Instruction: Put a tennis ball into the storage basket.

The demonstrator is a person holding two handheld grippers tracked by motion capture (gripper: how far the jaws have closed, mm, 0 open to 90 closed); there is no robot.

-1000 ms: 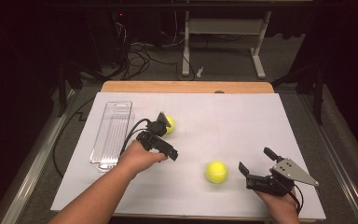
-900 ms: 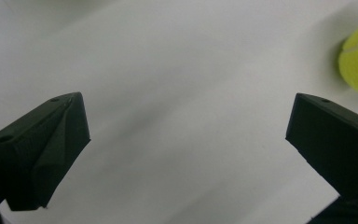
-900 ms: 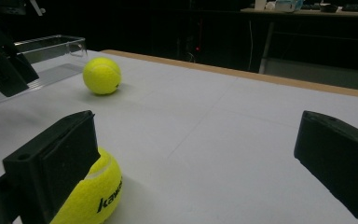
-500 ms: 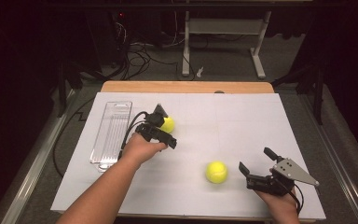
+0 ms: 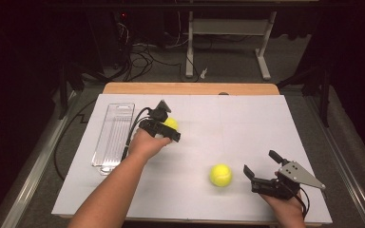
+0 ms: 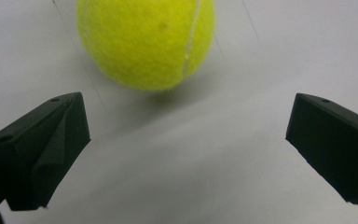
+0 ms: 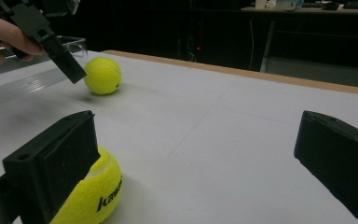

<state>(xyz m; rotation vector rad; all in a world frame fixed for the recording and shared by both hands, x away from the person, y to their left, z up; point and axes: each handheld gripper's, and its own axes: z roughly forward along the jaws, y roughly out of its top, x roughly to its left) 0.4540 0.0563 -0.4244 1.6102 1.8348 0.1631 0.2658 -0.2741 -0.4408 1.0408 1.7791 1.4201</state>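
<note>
left gripper [image 5: 167,129]: fingers apart, partly hiding far ball [image 5: 171,123] | right gripper [image 5: 261,173]: fingers apart, near ball [image 7: 91,193] cut off behind one finger

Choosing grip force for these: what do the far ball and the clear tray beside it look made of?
Far ball: fuzzy yellow felt, matte, with a pale curved seam, so probably a rubber-cored tennis ball that gives slightly. Clear tray: transparent and glossy with ribbed lines, most likely rigid plastic, though acrylic or glass cannot be ruled out.
</note>
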